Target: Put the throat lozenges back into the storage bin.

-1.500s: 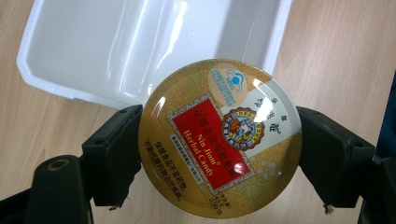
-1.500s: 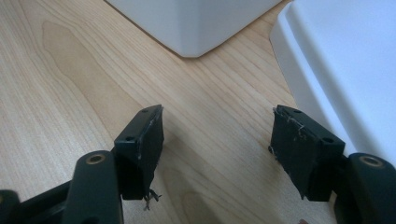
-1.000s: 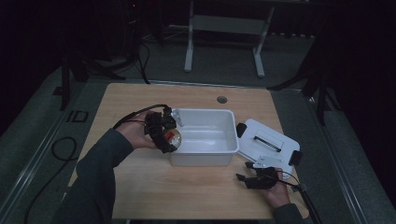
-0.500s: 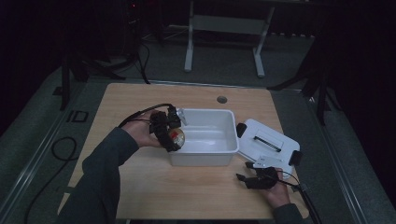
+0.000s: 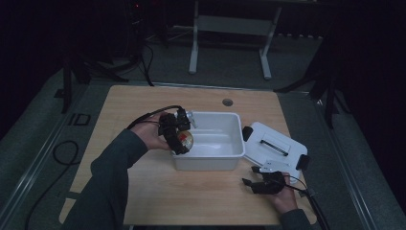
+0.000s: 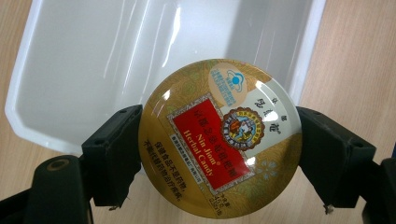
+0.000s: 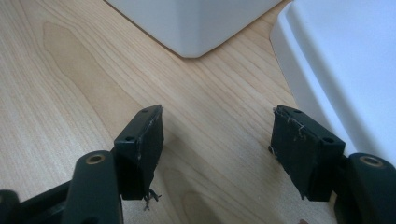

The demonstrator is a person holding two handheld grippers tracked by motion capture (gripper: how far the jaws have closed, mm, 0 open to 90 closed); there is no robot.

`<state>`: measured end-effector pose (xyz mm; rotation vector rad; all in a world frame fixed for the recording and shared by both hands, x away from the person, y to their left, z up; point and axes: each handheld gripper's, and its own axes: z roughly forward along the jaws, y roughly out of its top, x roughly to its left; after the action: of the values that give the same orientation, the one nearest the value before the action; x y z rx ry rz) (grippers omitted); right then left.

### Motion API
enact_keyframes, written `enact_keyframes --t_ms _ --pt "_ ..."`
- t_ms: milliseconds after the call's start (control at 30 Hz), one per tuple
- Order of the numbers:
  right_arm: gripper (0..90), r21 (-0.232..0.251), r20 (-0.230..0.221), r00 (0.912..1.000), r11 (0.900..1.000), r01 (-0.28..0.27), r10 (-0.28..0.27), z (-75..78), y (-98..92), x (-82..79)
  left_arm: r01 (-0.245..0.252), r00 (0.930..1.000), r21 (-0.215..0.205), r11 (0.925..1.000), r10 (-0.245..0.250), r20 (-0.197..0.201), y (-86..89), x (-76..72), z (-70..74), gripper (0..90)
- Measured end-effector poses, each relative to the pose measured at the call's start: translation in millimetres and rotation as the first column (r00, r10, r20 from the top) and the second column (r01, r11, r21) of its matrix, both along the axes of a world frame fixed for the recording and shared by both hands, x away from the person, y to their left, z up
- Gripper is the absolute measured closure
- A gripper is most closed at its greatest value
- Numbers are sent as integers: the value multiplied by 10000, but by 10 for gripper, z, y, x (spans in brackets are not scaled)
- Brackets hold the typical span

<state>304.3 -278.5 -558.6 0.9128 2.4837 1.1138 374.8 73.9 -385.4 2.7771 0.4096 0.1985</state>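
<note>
A round gold candy tin (image 6: 219,137) with a red label sits clamped between the pads of my left gripper (image 6: 218,154). In the high view that left gripper (image 5: 178,136) holds the candy tin (image 5: 185,139) over the left rim of the white plastic tub (image 5: 225,155), whose bare inside lies under the tin in the left gripper view. My right gripper (image 5: 256,176) rests low over the wood near the table's front right, jaws apart with bare table between them (image 7: 217,140).
The tub's white lid (image 5: 275,146) lies flat on the table to the right of the tub, next to my right gripper; its edge (image 7: 345,70) and a tub corner (image 7: 196,28) show in the right gripper view. A cable hole (image 5: 228,102) sits near the table's far edge.
My left hand has carried the tin a little to the right, from beside the tub's left wall to over its rim. The right gripper has stayed put.
</note>
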Motion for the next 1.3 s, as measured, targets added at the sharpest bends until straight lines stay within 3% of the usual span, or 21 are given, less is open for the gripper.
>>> enact_keyframes --t_ms 500,1000,1167,1300 --pt "339 -3 -1 10000 10000 -7 7 0 0 0 62 9999 439 9990 -57 -105 -107 52 -71 204" --pt "338 6 -7 10000 10000 -17 17 0 -2 -1 -68 9999 521 9986 74 -102 -145 91 -117 200" --pt "338 2 -4 10000 10000 -22 22 0 -2 -1 -128 9998 120 9998 130 -148 -124 104 -89 169" --pt "338 9 -13 10000 10000 -26 26 0 -4 -1 -174 9998 -75 9998 174 37 -73 104 -54 233"
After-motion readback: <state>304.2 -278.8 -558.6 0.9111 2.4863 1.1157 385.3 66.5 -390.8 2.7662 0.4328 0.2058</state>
